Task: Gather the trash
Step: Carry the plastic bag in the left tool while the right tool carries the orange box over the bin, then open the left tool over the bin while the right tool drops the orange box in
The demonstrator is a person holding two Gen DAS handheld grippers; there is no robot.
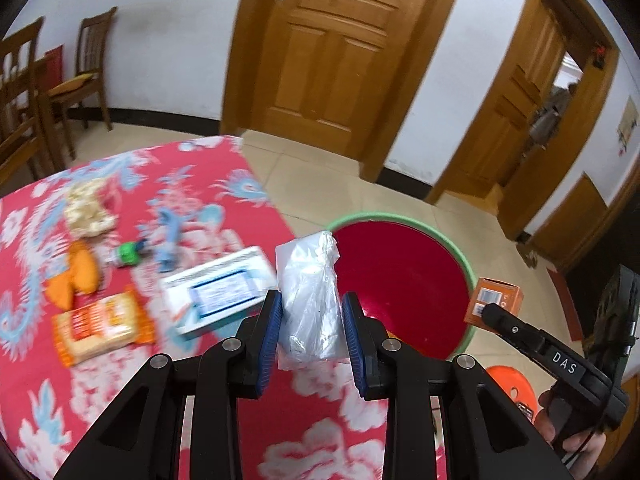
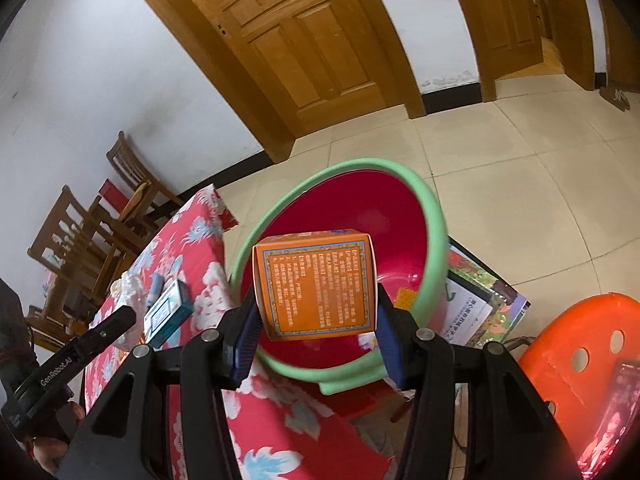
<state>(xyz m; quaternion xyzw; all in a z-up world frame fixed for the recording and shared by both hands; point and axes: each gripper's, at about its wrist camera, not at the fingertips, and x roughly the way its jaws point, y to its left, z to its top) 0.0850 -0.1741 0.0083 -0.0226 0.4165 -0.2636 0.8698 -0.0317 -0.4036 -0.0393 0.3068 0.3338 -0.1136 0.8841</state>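
My left gripper is shut on a crumpled clear plastic bag, held over the table's right edge beside the red basin with its green rim. My right gripper is shut on an orange printed box, which hangs over the red basin; the same orange box shows at the basin's right rim in the left wrist view. More litter lies on the red floral tablecloth: a white and blue carton, an orange snack packet, orange peel, a small green-capped bottle.
An orange plastic stool stands right of the basin, and a printed box lies behind the basin. Wooden chairs stand at the far left by the wall. Wooden doors and tiled floor lie beyond.
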